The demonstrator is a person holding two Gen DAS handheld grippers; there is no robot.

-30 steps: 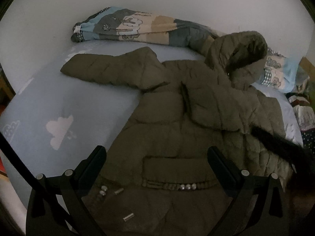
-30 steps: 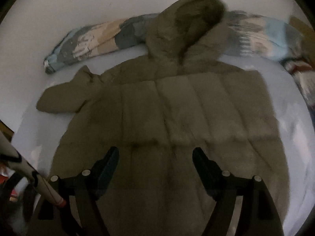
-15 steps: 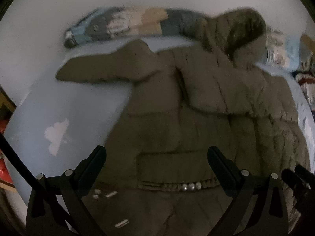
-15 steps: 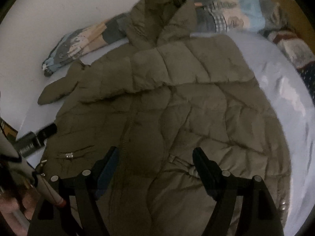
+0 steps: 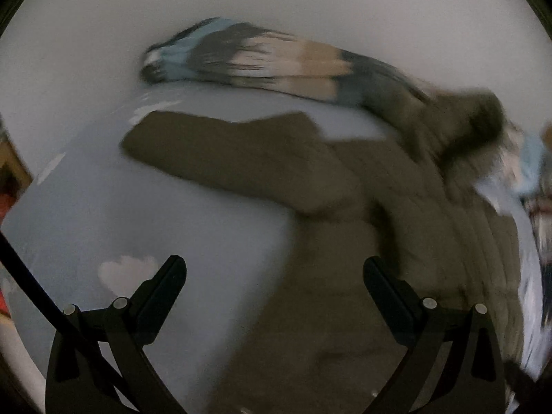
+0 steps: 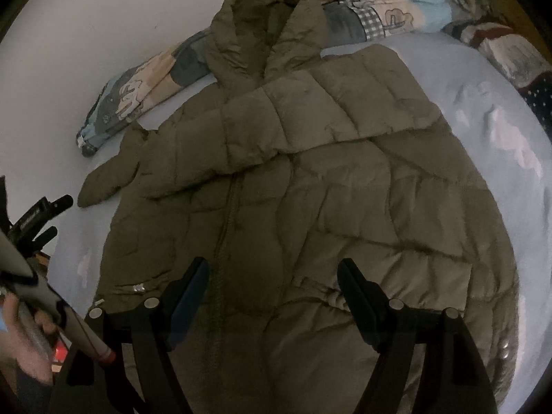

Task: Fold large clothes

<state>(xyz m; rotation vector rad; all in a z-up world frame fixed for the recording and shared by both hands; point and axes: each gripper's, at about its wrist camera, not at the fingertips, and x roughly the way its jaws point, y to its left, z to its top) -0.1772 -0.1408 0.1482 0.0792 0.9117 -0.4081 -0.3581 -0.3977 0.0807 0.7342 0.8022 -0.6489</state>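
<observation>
An olive quilted hooded coat (image 6: 310, 186) lies spread on the pale blue bed (image 6: 510, 131), hood toward the wall, with its right sleeve folded across the chest. Its other sleeve (image 5: 224, 151) stretches out to the left. My right gripper (image 6: 272, 276) hovers open over the coat's lower front, holding nothing. In the blurred left wrist view, my left gripper (image 5: 274, 276) is open above the coat's left edge, half over bare sheet. The left gripper's tips (image 6: 45, 207) also show at the left edge of the right wrist view, with a hand (image 6: 24, 345) below them.
A rolled patterned blanket (image 6: 138, 89) lies along the white wall behind the hood, seen blurred as a blanket (image 5: 276, 65) in the left wrist view. More patterned bedding (image 6: 503, 45) sits at the far right. The sheet carries white cloud prints (image 5: 127, 272).
The left gripper has swung left, away from the coat's belted front toward its outstretched sleeve and bare sheet. The right gripper's view has held over the coat, drawing slightly closer.
</observation>
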